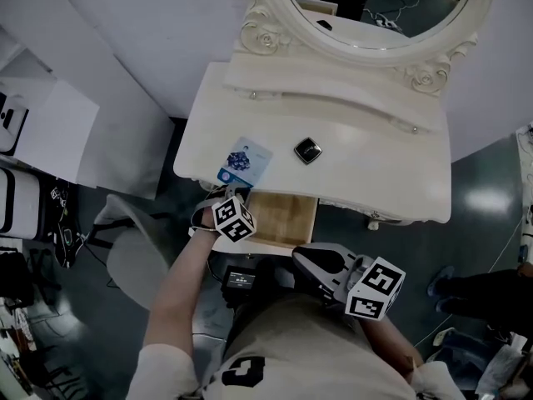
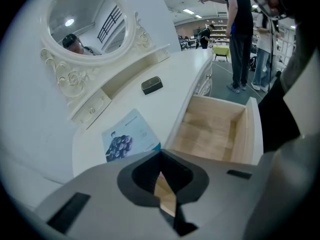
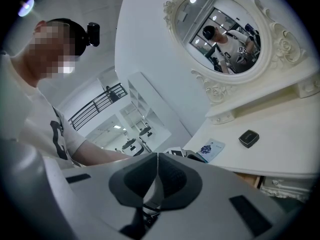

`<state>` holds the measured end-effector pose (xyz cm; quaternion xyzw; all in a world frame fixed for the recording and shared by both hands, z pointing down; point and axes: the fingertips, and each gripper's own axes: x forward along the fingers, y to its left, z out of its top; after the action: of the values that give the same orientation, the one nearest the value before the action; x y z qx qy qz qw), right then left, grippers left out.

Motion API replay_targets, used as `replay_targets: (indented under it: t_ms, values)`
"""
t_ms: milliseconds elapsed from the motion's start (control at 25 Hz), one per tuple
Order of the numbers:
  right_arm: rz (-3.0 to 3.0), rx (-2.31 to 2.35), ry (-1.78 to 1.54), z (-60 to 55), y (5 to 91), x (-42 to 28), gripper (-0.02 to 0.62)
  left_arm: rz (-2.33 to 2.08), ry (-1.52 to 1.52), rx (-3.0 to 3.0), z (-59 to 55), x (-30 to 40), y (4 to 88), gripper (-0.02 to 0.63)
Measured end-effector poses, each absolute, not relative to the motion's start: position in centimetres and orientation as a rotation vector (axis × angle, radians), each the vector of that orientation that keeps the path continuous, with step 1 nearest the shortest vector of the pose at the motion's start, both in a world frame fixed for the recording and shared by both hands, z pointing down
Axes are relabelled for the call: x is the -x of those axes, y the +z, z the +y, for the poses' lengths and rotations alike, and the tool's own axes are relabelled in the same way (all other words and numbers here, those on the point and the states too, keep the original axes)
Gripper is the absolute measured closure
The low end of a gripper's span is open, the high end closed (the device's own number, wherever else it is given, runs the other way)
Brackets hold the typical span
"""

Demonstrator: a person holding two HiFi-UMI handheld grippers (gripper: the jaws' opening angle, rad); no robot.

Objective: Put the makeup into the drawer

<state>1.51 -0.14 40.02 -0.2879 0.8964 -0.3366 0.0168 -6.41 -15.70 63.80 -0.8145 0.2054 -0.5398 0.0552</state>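
**Head view:** the drawer [image 1: 283, 222] under the white surface [image 1: 375, 177] stands pulled out, and its wooden floor looks bare. Nothing has gone in yet. A black compact [image 1: 307, 150] and a blue packet [image 1: 246, 162] both lie on the surface, near each other but apart. The left tool [image 1: 223, 197] hangs at the front edge of the surface, just beside the packet and over the drawer's left corner. The right tool [image 1: 298, 257] is held low, near the person's body and short of the drawer.

**Left gripper view:** the left tool [image 2: 161, 156] has its jaws together with nothing between them; only drawer wood shows past the tips. The blue packet [image 2: 131, 141] lies just beyond the tips, and the black compact [image 2: 151, 85] lies farther back toward the mirror [image 2: 87, 19]. The drawer [image 2: 215, 129] is open to the right.

**Right gripper view:** the right tool [image 3: 157, 159] is also closed and empty, aimed roughly level across the room. The black compact [image 3: 248, 138] and blue packet [image 3: 211, 148] are small here. The print on the packet is too faint to say what kind of makeup it is.

The step in hand seems to be the first pick-up, with the drawer already open. The next move likely calls for the left tool to spread its jaws and settle over the packet's near edge. It would then pinch the thin, flat sachet and carry it sideways into the drawer.
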Motion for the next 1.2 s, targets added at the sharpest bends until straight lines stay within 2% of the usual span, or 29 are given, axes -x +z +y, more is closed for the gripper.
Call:
replay_targets:
  t_ms: [360,1200]
  values:
    - [2.791,0.895,-1.049,0.7,39.9,-1.3,0.566,0.760,-1.596,2.586,-15.0,7.3,62.4,0.552]
    - [2.887,0.772,-0.999,1.7,39.4,1.9,0.566,1.129,-1.171,2.779,-12.3,10.8,51.5,0.554]
